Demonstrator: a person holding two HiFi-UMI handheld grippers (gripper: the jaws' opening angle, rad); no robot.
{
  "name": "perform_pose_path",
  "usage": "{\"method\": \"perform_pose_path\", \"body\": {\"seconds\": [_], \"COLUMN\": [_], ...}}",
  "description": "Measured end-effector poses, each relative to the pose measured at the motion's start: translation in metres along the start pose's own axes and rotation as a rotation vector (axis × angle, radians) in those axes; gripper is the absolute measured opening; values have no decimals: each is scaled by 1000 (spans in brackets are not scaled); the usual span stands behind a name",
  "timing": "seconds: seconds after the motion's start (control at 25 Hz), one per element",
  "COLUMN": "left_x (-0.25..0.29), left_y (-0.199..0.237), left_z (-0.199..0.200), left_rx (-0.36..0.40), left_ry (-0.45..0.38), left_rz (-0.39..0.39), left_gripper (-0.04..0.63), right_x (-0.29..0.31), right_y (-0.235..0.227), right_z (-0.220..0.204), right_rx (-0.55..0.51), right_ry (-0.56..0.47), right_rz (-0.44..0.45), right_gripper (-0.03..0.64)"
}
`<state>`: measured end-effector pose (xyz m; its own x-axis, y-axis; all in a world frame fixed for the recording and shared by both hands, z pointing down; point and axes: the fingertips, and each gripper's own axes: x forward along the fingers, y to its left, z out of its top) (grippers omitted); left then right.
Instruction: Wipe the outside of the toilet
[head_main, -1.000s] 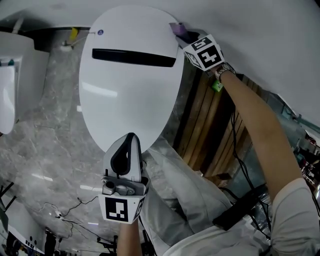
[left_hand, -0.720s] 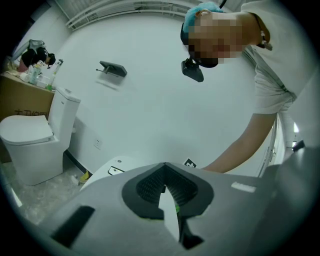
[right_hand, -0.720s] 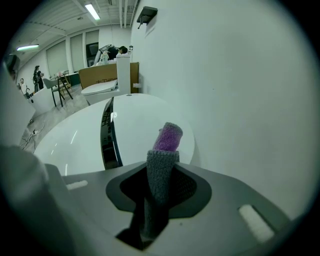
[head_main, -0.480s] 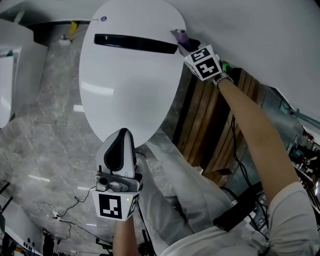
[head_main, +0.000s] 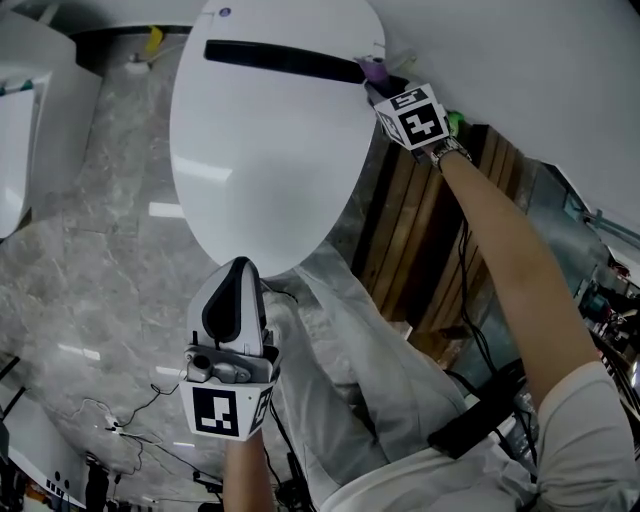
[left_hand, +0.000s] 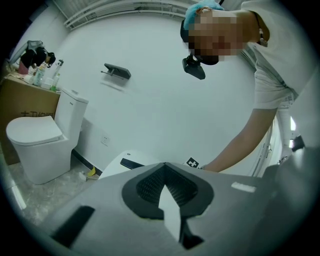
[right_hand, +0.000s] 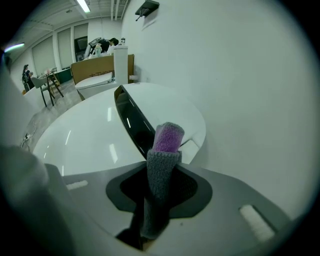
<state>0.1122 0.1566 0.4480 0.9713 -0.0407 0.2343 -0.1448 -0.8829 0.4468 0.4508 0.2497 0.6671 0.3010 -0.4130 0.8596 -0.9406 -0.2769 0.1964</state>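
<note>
Right gripper (head_main: 378, 82) noted at the rear right corner of the toilet (head_main: 265, 160), where the closed white lid meets the wall (head_main: 520, 60). Its jaws are clamped on a rolled cloth (right_hand: 167, 140), grey below and purple at the tip; the roll sticks out past the jaw ends and is seen at, or just beside, the end of the black strip (head_main: 285, 62) across the lid. Actual contact cannot be confirmed. Risks judged from here: only the small tip of the roll is offered to the surface, so coverage could be left patchy and the hard jaw ends could be dragged over the glossy lid if the tool is tilted flatter. In the narrow gap by the wall the cloth could be snagged and pulled loose from the grip. The lower outside of the bowl is hidden under the lid and could be missed. The right forearm (head_main: 500, 250) is stretched nearly straight, up and away from the body, wrist just behind the marker cube. Left gripper (head_main: 238, 300) is held low and close, pointed at the lid's front edge, jaws drawn together on nothing.
</note>
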Motion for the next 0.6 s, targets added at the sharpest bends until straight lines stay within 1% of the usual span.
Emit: {"method": "perform_pose_path", "body": {"seconds": [0.12, 0.24, 0.44, 0.6], "left_x": [-9, -18, -35, -55], "left_y": [0, -4, -10, -10], "left_z": [2, 1, -4, -7], "left_rx": [-9, -5, 2, 11], "left_ry": [-13, -17, -13, -6], "left_rz": [6, -8, -39, -60], "left_gripper": [5, 5, 5, 5], "right_x": [-5, -7, -16, -26], "right_y": [16, 38, 83, 120], "right_z": [-9, -16, -29, -42], "right_rx": [-40, -85, -88, -49], "right_ry": [27, 36, 56, 66], "right_rz": [13, 28, 82, 109], "right_gripper": [95, 97, 98, 98]}}
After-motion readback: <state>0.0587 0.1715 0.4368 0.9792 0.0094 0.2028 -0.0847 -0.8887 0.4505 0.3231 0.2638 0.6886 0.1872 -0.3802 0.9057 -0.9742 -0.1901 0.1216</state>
